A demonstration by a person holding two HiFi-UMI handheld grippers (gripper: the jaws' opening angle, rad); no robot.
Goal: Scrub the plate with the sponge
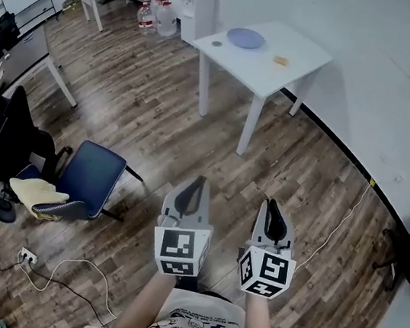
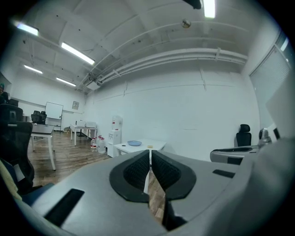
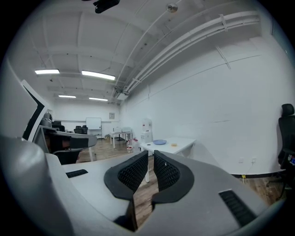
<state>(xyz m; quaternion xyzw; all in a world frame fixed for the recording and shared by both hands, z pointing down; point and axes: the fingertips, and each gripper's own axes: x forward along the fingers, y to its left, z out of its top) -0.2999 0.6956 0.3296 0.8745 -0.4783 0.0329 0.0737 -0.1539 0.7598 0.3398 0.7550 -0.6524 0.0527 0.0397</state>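
The blue plate (image 1: 246, 38) lies on the white table (image 1: 303, 55) across the room. A small yellow item just beside it appears to be the sponge (image 1: 281, 60). Well apart from them, 2 tools are held over the wood floor (image 1: 159, 113): the left gripper (image 1: 197, 185) and the right gripper (image 1: 274, 206), both with jaws closed on nothing.

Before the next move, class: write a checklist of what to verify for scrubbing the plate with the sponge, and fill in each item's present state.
1. Plate lies on the white table: ok.
2. Sponge on the same table, apart from the plate: ok.
3. Left gripper empty, fingers together: ok.
4. Right gripper empty, fingers together: ok.
5. Table within reach of the grippers: not ok, it stands well off across the wooden floor.
6. Plate dirty or clean: cannot tell.
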